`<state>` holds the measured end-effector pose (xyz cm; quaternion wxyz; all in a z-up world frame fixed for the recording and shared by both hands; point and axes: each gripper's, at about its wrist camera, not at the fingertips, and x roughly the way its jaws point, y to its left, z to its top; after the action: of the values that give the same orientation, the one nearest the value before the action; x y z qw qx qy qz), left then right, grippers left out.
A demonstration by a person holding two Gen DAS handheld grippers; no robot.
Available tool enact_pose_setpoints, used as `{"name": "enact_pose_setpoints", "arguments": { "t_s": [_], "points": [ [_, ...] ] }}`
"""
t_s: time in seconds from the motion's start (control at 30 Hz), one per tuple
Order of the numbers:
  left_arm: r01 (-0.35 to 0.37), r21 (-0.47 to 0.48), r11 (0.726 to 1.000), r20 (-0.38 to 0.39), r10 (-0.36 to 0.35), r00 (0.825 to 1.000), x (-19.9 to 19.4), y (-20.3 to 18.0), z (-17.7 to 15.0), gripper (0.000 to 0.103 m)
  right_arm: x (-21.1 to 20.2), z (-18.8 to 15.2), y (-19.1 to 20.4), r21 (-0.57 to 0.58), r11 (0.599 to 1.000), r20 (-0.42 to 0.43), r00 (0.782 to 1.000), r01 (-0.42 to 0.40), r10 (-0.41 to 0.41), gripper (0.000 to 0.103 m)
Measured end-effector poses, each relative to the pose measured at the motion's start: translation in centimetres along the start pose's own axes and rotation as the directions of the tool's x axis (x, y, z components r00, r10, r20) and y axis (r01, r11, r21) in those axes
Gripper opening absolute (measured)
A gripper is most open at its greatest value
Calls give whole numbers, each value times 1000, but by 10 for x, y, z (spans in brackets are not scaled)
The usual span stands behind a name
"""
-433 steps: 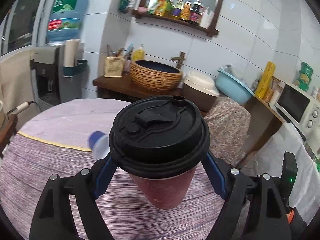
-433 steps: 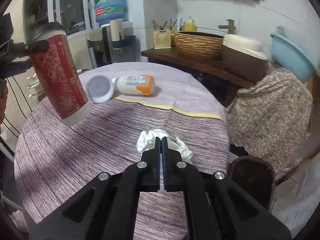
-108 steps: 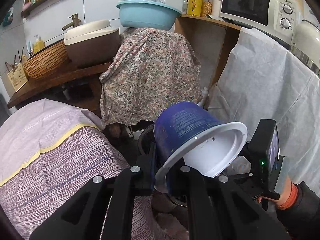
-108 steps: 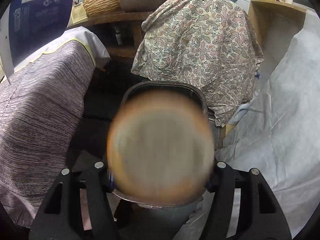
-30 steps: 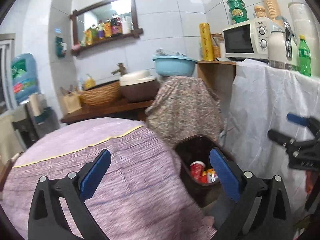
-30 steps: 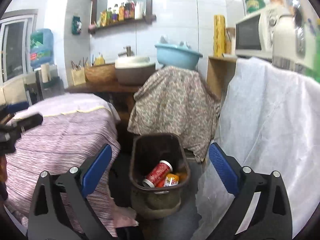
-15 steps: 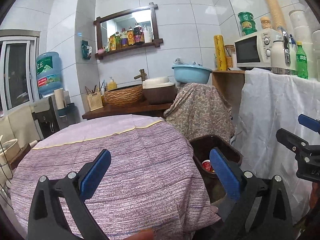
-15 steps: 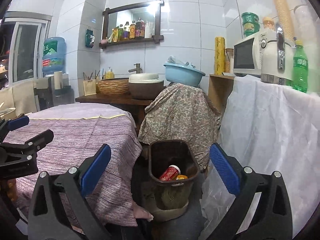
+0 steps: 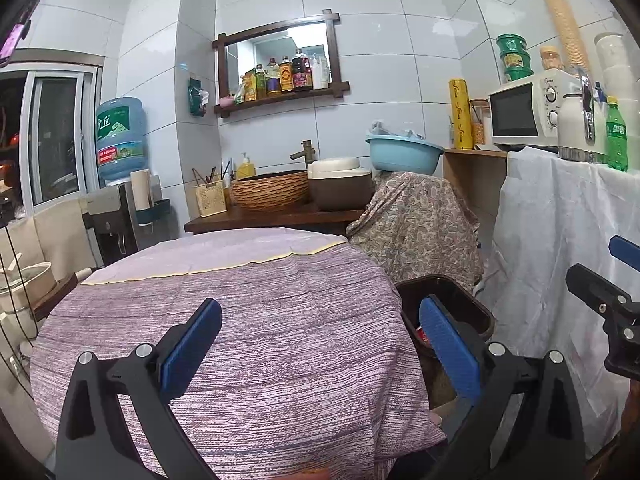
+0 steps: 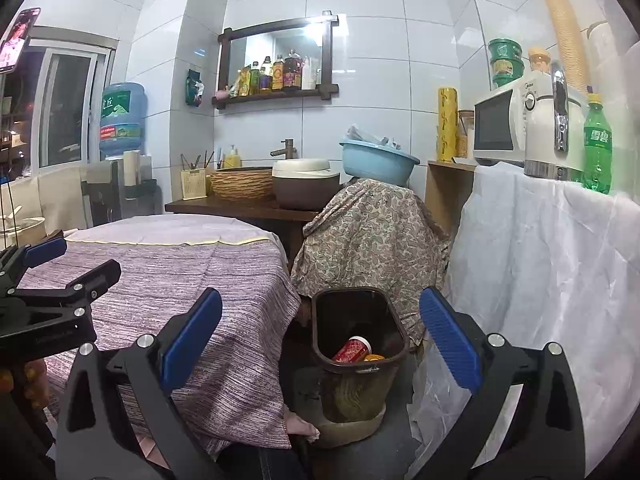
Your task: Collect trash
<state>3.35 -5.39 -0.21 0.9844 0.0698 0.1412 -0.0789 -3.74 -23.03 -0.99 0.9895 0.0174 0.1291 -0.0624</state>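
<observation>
Left gripper [image 9: 320, 344] spread wide, blue pads apart, nothing between them; it sits over the near edge of the round table [image 9: 240, 320], which fills the left wrist view from 6 to 10 o'clock under a purple striped cloth. Right gripper [image 10: 320, 340] also released, jaws wide, empty; its tips show at 3 o'clock in the left view, and the left gripper's tips show at 9 o'clock in the right view. Just past the right gripper, at about 6 o'clock in the right wrist view, the dark brown trash bin [image 10: 394, 322] stands on the floor just beside the table's right edge. Inside it: a red cup [image 10: 352, 349] lying on its side, white end toward 1 o'clock, with something orange [image 10: 374, 357] touching it on the right; can't tell what. In the left view only the bin rim and a sliver of red show at 4 o'clock, partly behind the right pad. White sheet [image 10: 540, 260] hangs at 3 o'clock, near the bin. Behind the bin, a paisley cloth [image 10: 372, 236] draped over something, light blue basin [image 10: 378, 162] on top. Farther back at 12 o'clock: wooden counter with woven basin [image 10: 240, 182] and a brown pot with cream lid [image 10: 304, 184], then tiled wall and mirror shelf [image 10: 276, 60] with bottles. Microwave [image 10: 500, 124] and green bottle [image 10: 597, 148] at 2 o'clock; water jug [image 10: 122, 118] at 10 o'clock.
</observation>
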Motion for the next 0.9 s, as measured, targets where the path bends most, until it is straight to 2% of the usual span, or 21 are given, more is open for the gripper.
{"name": "enact_pose_setpoints", "arguments": {
  "t_s": [0.9],
  "points": [
    [-10, -9, 1000, 3, 10, 1000, -4, 2, 2, 98, -2, 4, 5, -14, 1000, 15, 1000, -14, 14, 97]
  ]
}}
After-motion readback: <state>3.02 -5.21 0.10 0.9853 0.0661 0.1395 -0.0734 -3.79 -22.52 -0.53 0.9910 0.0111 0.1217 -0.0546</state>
